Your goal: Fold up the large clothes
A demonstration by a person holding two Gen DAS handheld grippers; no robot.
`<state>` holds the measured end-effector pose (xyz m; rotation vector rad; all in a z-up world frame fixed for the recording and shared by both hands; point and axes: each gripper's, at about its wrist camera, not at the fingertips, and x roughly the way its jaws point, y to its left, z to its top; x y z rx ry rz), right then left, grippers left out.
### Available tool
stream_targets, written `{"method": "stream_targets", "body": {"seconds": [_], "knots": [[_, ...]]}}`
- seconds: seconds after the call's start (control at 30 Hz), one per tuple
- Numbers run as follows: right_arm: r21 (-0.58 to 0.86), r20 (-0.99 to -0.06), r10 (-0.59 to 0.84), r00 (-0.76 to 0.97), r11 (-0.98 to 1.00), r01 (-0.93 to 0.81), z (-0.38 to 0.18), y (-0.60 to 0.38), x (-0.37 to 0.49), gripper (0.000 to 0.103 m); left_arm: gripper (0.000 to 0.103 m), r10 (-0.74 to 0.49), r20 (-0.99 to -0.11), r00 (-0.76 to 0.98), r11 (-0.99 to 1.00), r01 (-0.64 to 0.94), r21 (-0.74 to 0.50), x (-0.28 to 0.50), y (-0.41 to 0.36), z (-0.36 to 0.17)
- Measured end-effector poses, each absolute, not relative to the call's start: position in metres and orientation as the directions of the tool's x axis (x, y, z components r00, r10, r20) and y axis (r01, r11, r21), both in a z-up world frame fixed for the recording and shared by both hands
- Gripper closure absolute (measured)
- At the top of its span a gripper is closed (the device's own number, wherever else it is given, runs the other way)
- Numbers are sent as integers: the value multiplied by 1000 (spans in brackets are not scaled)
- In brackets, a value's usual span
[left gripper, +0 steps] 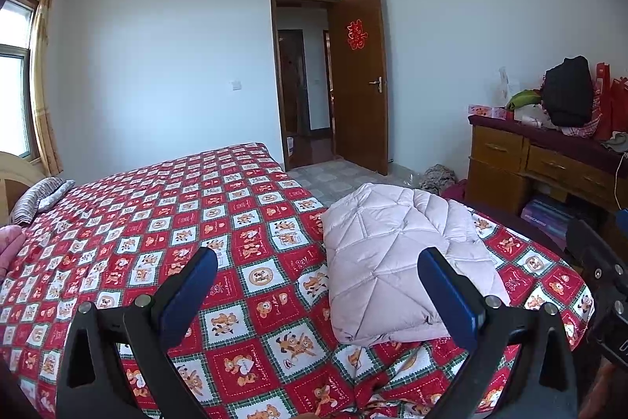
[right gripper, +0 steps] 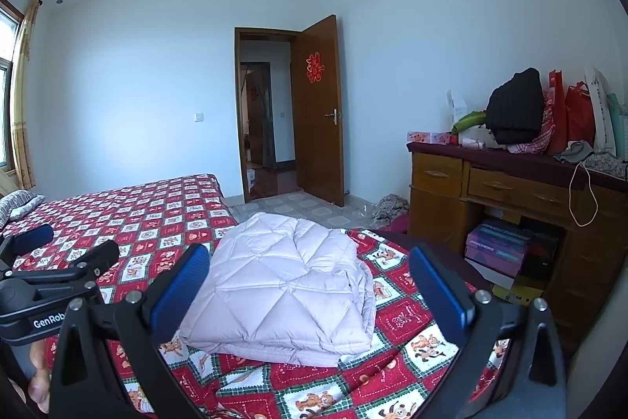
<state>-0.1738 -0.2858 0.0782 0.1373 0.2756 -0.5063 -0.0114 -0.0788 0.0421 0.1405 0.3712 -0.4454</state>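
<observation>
pale blue walls and a white stepped ceiling with recessed spotlights frame a bedroom, with a window (left gripper: 13, 77) and yellow curtain (left gripper: 43, 81) at the far left. below them a striped pillow (left gripper: 37, 197) lies at the head of a bed (left gripper: 157, 222) covered in a red, white and green checked sheet printed with cartoon bears. the left gripper (left gripper: 318, 285) hangs above this sheet with its blue-padded fingers (left gripper: 188, 297) spread wide and nothing between them; in the right wrist view its black frame shows at the left edge. further right, the folded quilted jacket (right gripper: 282, 285), pale lilac-white, rests in a neat stack on the sheet near the bed's right edge, apart from both grippers. the right gripper (right gripper: 310, 289) hovers in front of it, jaws also wide apart and empty, the jacket seen between its blue pads (right gripper: 439, 293) but not touched. behind, an open wooden door (right gripper: 318, 108) with a red paper ornament gives onto a hallway. to the right stands a wooden dresser (right gripper: 490, 183) piled with a black garment (right gripper: 514, 108), red bags (right gripper: 569, 112) and small boxes, with shoe boxes (right gripper: 498, 250) tucked underneath and a heap of cloth (right gripper: 388, 205) on the tiled floor beside it.
</observation>
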Motion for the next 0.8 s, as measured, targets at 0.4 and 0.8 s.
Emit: {"method": "stream_targets", "body": {"seconds": [0.4,0.8], "knots": [[57,-298,-456,839,868,493,75,-288,-170,0,1,-390,-390,834,896,442,51,-7,-81,40],[57,-301,-456,838,868,493,73,-289,-171,0,1,-423,-379,823,889,459,5,0,-76,40]]}}
